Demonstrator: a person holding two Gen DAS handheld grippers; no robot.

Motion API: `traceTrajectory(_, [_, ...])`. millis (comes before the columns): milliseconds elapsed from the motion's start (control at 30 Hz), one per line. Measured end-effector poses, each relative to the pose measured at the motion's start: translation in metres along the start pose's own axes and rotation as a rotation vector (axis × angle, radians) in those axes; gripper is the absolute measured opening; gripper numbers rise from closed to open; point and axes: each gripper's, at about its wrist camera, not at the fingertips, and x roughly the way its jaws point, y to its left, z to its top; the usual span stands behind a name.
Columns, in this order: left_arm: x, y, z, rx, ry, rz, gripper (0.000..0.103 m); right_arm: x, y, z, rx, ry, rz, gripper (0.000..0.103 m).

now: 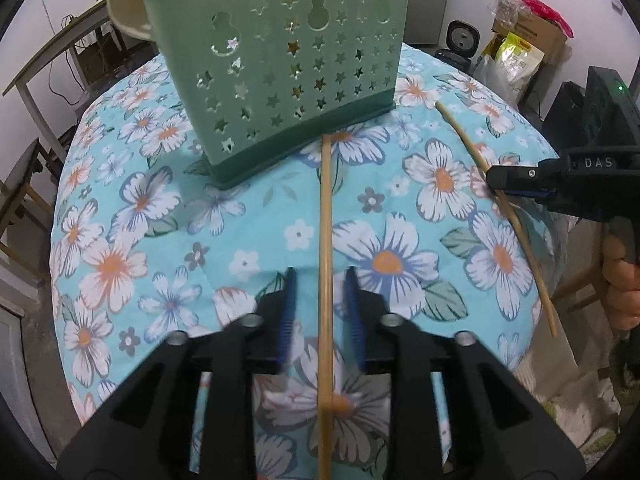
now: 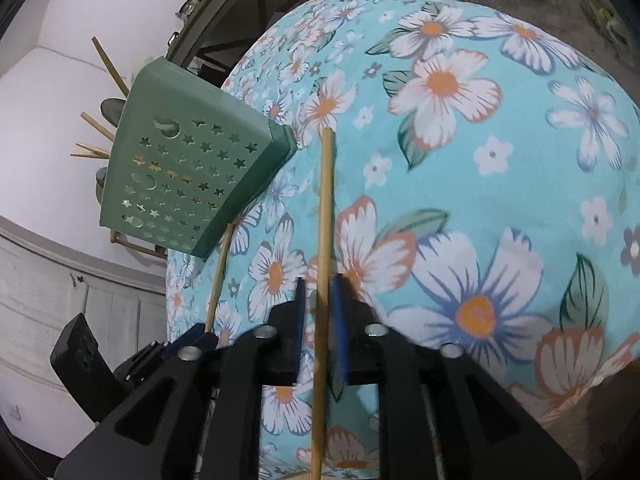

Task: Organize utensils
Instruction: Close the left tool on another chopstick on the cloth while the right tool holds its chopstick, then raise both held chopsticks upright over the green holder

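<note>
A green star-punched utensil holder (image 1: 288,76) stands on the floral tablecloth (image 1: 120,264). One wooden chopstick (image 1: 325,220) lies on the cloth, running from the holder's base back between the blue pads of my left gripper (image 1: 320,280). Its jaws stand apart, with gaps on both sides of the stick. A second chopstick (image 2: 324,216) lies between the pads of my right gripper (image 2: 318,284). That gripper is narrowly open, with a slit showing on the left of the stick. Several chopsticks (image 2: 94,128) stick out of the holder (image 2: 192,168).
The round table's edge curves close behind the holder and along both sides. Boxes and bags (image 1: 520,40) stand on the floor to the right. A beige rounded object (image 1: 128,4) is behind the holder, a wooden bench (image 1: 48,64) to the left. A hand (image 1: 620,288) grips the right tool.
</note>
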Motion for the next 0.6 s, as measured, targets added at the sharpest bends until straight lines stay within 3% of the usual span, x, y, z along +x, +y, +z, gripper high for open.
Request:
traceTrajectory(167, [0.011, 0.001, 0.016, 0.004, 0.023, -0.030, 0.032, 0.010, 0.006, 0.016, -0.042, 0.024, -0.028, 0.022])
traceTrajectory(600, [0.047, -0.005, 0.060, 0.019, 0.035, -0.048, 0.032, 0.041, 0.018, 0.064, -0.113, 0.017, -0.074, 0.020])
